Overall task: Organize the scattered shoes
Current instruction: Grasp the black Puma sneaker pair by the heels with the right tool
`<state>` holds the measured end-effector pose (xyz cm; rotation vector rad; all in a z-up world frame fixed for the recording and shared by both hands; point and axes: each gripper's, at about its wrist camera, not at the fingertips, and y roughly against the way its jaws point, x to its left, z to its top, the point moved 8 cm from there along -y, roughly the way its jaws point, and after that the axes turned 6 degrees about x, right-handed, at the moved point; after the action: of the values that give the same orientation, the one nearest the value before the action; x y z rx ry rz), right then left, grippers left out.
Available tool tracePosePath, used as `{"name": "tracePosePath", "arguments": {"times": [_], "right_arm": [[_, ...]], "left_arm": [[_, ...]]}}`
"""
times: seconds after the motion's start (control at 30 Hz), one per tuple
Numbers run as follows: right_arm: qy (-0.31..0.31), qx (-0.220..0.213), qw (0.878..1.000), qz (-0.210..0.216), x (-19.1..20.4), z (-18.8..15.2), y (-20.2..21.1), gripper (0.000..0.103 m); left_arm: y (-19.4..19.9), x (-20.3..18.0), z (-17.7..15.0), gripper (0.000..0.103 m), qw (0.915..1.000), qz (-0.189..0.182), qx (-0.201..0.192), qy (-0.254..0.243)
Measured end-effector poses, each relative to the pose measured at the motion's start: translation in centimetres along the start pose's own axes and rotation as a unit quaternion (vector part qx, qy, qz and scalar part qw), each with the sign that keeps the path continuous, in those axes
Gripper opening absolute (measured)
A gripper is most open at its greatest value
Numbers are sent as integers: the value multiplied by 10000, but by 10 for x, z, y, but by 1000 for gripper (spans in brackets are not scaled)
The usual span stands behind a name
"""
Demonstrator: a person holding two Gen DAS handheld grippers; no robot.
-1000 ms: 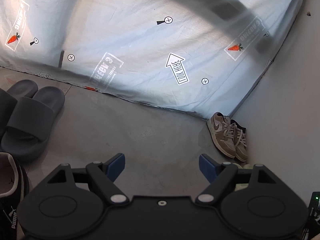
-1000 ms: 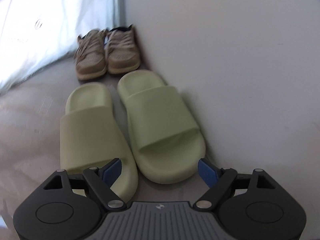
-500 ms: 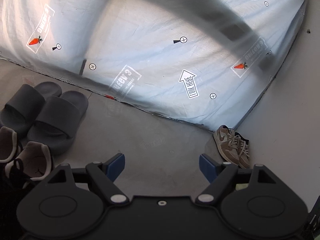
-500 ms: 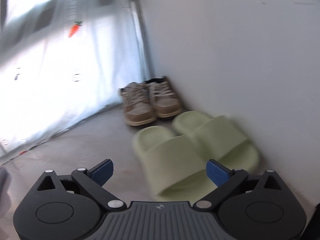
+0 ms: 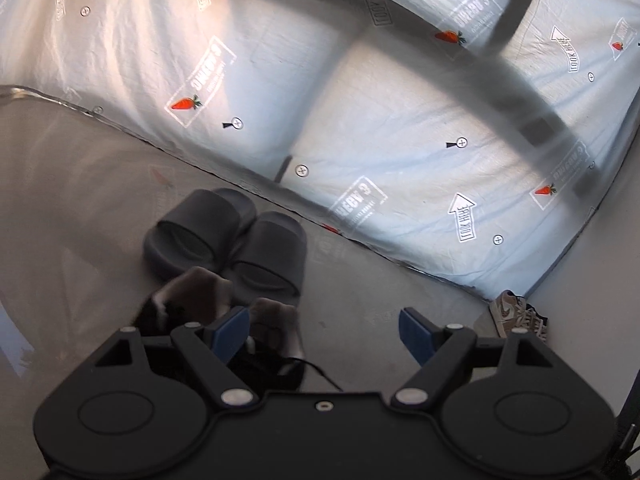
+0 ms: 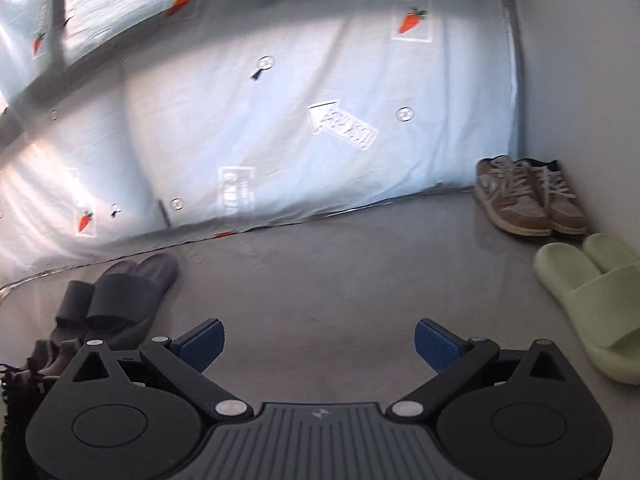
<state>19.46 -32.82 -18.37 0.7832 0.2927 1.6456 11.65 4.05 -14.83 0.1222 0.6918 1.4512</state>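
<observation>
Both my grippers, left gripper (image 5: 322,330) and right gripper (image 6: 318,344), released, empty; dark slides (image 5: 228,240) well apart from wall-side tan sneakers (image 6: 528,196), unsorted.

Black hand-held gripper (image 5: 324,330), blue pads (image 5: 230,328), silver screws.

Two grey slides (image 5: 224,240), two green slides (image 6: 592,296), two tan sneakers (image 6: 528,196) and two black sneakers (image 5: 224,320) are on the floor (image 6: 340,276)

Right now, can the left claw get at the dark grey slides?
Probably not directly: the left claw is open, but the black sneakers lie between it and the dark grey slides, touching them.
</observation>
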Motion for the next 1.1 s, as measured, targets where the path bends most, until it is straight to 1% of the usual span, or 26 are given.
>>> {"name": "tracePosePath", "arguments": {"times": [0.03, 0.1, 0.2, 0.27, 0.33, 0.43, 0.53, 0.67, 0.77, 0.83, 0.93, 1.03, 1.1], "right_arm": [[31, 86, 9999, 131, 21, -2, -3, 101], [237, 282, 9984, 421, 74, -6, -7, 101], [483, 433, 9957, 661, 137, -6, -10, 101], [557, 542, 9939, 786, 175, -7, -12, 101], [638, 658, 9923, 837, 203, -6, -18, 101], [872, 805, 9907, 670, 240, -4, -33, 101], [1035, 985, 9873, 692, 276, 2, -48, 101], [1329, 1253, 9824, 394, 304, 1, -73, 101], [1407, 1458, 9792, 70, 309, -4, -88, 100], [1317, 1732, 9759, -141, 310, -10, -103, 99], [1374, 1867, 9724, -261, 313, -15, -117, 98], [1540, 1916, 9678, -550, 317, -18, -126, 98], [1598, 2036, 9630, -758, 317, -20, -135, 97]], "left_arm": [[6, 12, 4, 83, 10000, 47, -29, -16], [14, 38, 10, 83, 9999, 147, -34, 12], [16, 68, 18, 83, 9999, 147, -15, 80], [14, 84, 24, 83, 9997, 237, 50, 38], [14, 95, 33, 83, 9998, 197, 44, -27], [14, 115, 47, 83, 9998, 181, 46, -83], [9, 132, 56, 83, 9997, 158, 111, -137], [-4, 145, 62, 83, 9992, 116, 317, -212], [-16, 150, 65, 83, 9986, 51, 440, -291], [-23, 152, 67, 83, 9983, -66, 510, -282], [-33, 155, 69, 83, 9977, -131, 595, -301], [-44, 160, 74, 83, 9974, -167, 656, -258], [-52, 164, 79, 83, 9972, -169, 702, -202]]}}
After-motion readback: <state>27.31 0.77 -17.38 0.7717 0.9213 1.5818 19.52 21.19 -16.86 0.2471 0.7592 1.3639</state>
